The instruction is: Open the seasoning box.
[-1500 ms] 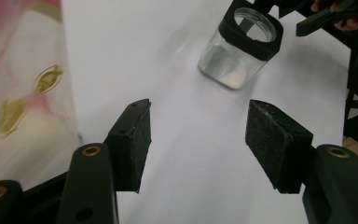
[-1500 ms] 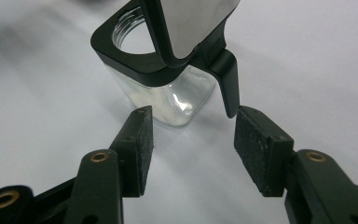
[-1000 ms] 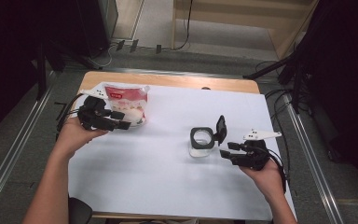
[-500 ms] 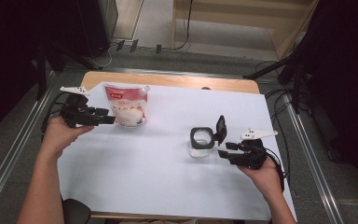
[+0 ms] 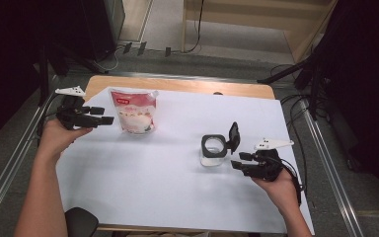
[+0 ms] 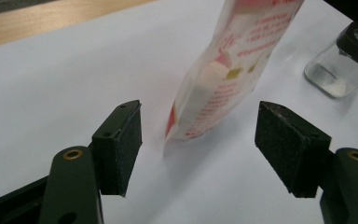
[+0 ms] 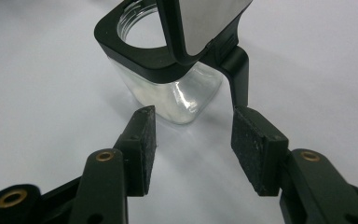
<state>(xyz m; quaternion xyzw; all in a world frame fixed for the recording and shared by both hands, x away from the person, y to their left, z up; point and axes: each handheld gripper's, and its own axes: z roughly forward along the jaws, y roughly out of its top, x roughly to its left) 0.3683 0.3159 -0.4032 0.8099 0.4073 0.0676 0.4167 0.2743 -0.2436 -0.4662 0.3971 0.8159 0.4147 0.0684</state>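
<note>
White-and-red pouch (image 5: pixel 134 113) stands upright on the desk (image 5: pixel 168 187), long axis vertical, well apart from the glass jar (image 5: pixel 213 150). Left hand-held gripper (image 5: pixel 107 115) has backed off it, jaws just widened, empty. Right hand-held gripper (image 5: pixel 238 160) stays just beside the jar, jaws apart.

Each hand-held gripper, the left gripper (image 5: pixel 107 120) and the right gripper (image 5: pixel 237 160), is black with a pale grey three-cornered plate on top, brass-ringed screw holes, two rough-padded black jaws and a trailing black cable. The forearms are unsleeved.
</note>
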